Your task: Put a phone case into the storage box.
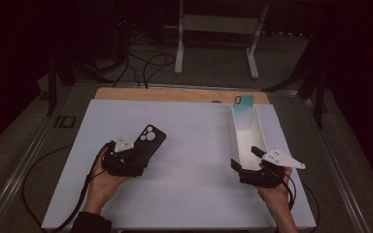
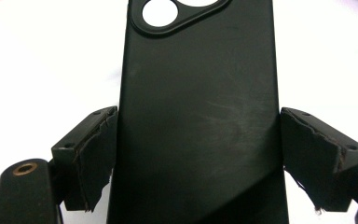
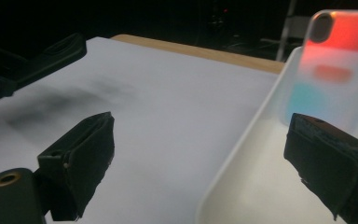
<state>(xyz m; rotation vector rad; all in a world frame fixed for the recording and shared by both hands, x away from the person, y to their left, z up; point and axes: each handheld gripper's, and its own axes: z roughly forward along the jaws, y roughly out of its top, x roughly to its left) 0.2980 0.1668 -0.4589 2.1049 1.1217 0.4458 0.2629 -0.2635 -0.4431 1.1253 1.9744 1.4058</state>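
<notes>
Left gripper, black phone case lengthwise.

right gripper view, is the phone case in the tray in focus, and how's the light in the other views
Right gripper view: the translucent case is soft and hazy, and a dark smear shadows the white table. Left gripper view: the black case is sharp, with faint sheen and scuffs, while the table behind is blown out white. High view: the table is evenly lit, its surroundings nearly black.

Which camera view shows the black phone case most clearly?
The left gripper view: the black phone case is large there, clamped by the left gripper. The high view shows the whole case, but small. The right gripper view shows it dark at the left edge.
</notes>
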